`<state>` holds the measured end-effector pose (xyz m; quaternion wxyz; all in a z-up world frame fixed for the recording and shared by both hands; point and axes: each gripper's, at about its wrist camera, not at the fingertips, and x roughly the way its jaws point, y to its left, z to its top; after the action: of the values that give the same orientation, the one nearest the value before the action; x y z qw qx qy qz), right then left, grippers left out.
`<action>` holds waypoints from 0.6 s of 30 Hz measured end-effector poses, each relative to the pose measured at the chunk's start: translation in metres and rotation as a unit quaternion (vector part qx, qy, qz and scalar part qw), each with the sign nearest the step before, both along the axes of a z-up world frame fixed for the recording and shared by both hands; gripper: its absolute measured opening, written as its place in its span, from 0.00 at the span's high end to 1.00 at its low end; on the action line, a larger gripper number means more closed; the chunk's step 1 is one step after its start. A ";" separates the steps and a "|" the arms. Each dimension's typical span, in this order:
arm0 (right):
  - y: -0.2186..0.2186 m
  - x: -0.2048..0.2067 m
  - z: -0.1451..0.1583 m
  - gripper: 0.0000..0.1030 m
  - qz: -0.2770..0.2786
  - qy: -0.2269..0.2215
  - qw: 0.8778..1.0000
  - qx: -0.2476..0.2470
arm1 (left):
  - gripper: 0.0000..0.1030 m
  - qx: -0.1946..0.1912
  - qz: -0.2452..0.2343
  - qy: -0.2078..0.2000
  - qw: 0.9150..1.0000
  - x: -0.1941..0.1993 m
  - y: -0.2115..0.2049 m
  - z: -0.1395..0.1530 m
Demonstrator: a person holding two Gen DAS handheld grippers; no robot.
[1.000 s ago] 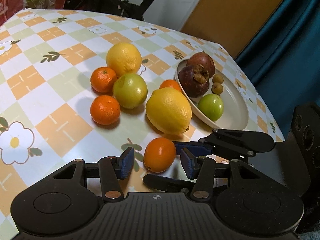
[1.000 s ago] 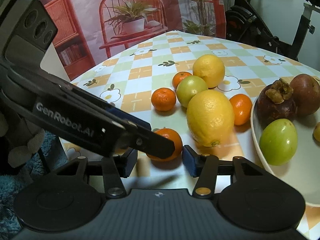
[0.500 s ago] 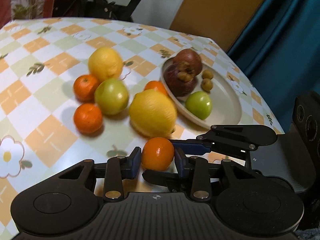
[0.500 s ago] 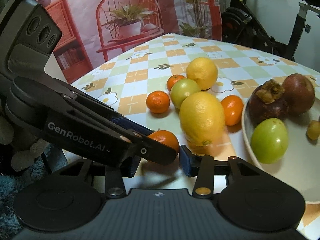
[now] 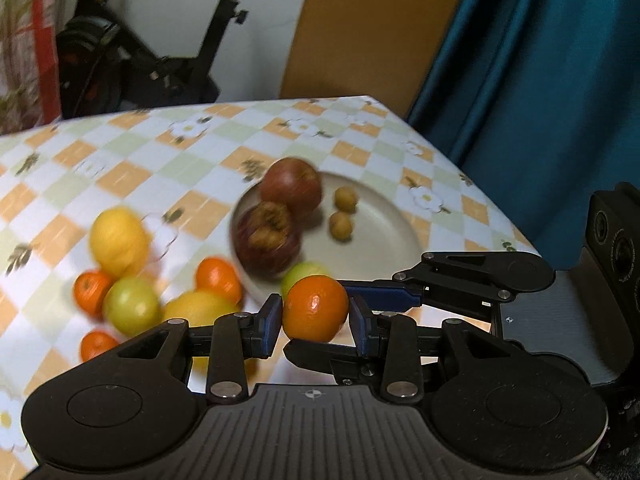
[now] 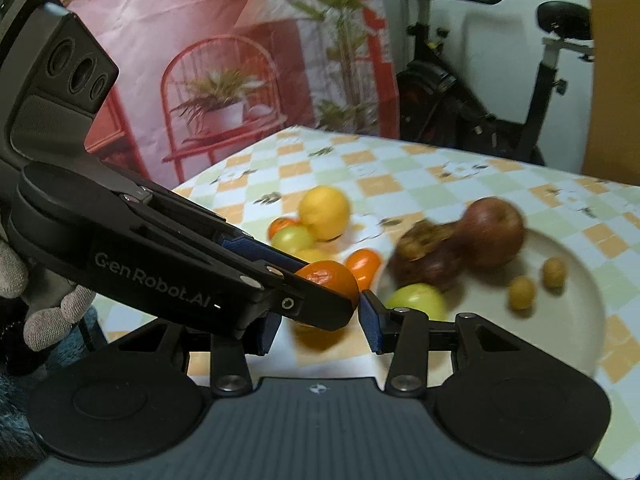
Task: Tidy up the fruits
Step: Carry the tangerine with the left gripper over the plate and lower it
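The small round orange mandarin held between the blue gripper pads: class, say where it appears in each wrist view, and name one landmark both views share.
Left wrist view: the small round orange mandarin sits low centre, pinched between the left gripper pads.
Right wrist view: it sits just left of centre, half hidden behind the left gripper's black finger.
Shared landmark: the cream oval plate, right of the mandarin in both.
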<state>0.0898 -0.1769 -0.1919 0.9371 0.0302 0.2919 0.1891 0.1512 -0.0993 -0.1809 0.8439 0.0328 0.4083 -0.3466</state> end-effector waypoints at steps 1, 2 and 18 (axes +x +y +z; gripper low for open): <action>-0.007 0.000 0.002 0.56 -0.004 -0.002 1.000 0.001 | 0.63 -0.001 -0.004 -0.003 1.000 0.001 -0.006 0.001; -0.013 -0.001 0.003 0.56 -0.008 -0.004 1.000 0.001 | 0.63 -0.003 -0.007 -0.004 1.000 0.002 -0.012 0.002; -0.111 0.019 -0.007 0.56 -0.070 0.012 0.997 -0.010 | 0.62 -0.005 -0.031 0.035 0.999 0.057 -0.115 -0.028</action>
<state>0.1085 -0.2876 -0.1989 0.9447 0.0435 0.3021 0.1202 0.2078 -0.2140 -0.2088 0.8180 0.0286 0.4347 -0.3756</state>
